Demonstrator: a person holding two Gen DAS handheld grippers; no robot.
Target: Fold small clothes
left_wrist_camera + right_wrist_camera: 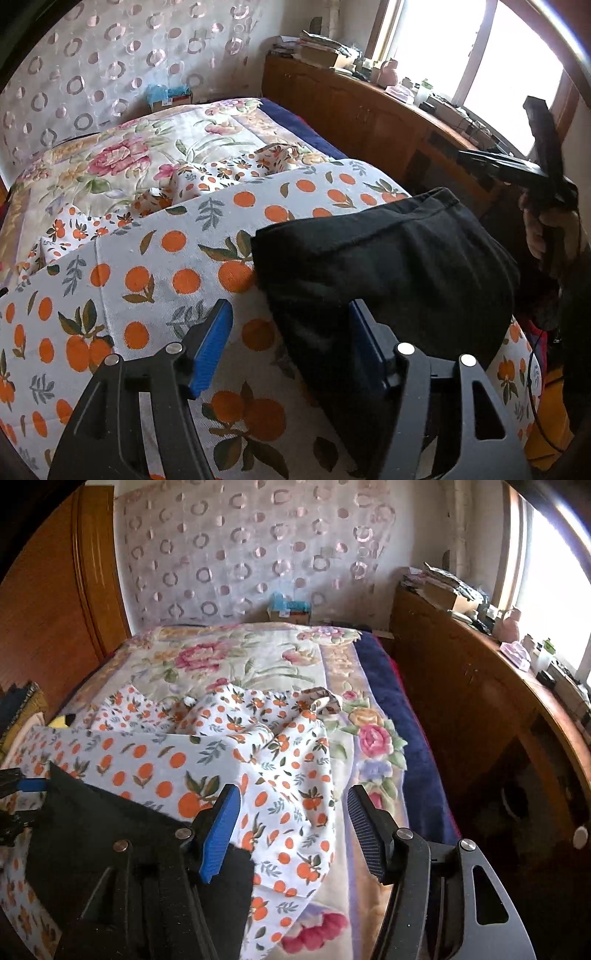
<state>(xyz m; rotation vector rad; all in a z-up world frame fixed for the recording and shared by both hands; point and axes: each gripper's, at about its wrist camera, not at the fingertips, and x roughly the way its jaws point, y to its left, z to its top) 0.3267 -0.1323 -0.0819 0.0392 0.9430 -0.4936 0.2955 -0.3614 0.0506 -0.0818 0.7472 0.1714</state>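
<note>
Both grippers, left [290,349] & right [293,829], gape empty; black garment [388,266] partly hidden behind fingers.

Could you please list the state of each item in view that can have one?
Black garment: folded, lying flat on the orange-print cloth.
Left gripper: open, empty.
Right gripper: open, empty.
Small-print garment: crumpled, unfolded.

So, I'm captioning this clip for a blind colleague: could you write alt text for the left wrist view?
A black garment lies on an orange-print cloth spread over a bed; the open left gripper hovers at its near edge, gripping nothing. A hand holds the right gripper at the right edge, before a cluttered wooden cabinet and bright window.
</note>
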